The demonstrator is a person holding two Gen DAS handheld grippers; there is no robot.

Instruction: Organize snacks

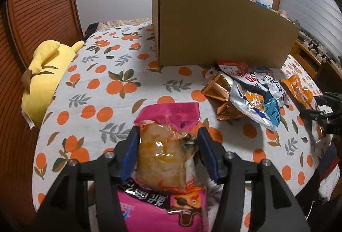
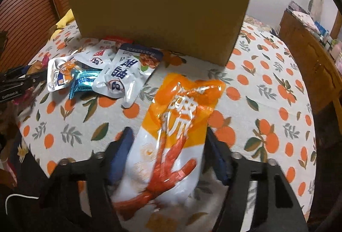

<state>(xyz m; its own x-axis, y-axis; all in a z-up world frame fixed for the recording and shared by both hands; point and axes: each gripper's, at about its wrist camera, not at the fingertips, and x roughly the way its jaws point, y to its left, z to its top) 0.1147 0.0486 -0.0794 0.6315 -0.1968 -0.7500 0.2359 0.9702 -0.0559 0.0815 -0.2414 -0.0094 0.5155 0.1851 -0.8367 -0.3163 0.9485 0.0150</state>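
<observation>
Dim indoor light, blurred, fisheye-warped edges

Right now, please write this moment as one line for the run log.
left gripper: shut on pink snack pack | right gripper: shut on orange snack pack | cardboard box: upright behind | loose packets: on bed

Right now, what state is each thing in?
Left gripper: shut on pink snack packet.
Right gripper: shut on orange snack packet.
Cardboard box: upright on the bedspread, inside hidden.
Loose snack pile: lying before the box.
Yellow plush: lying at bed edge.
</observation>
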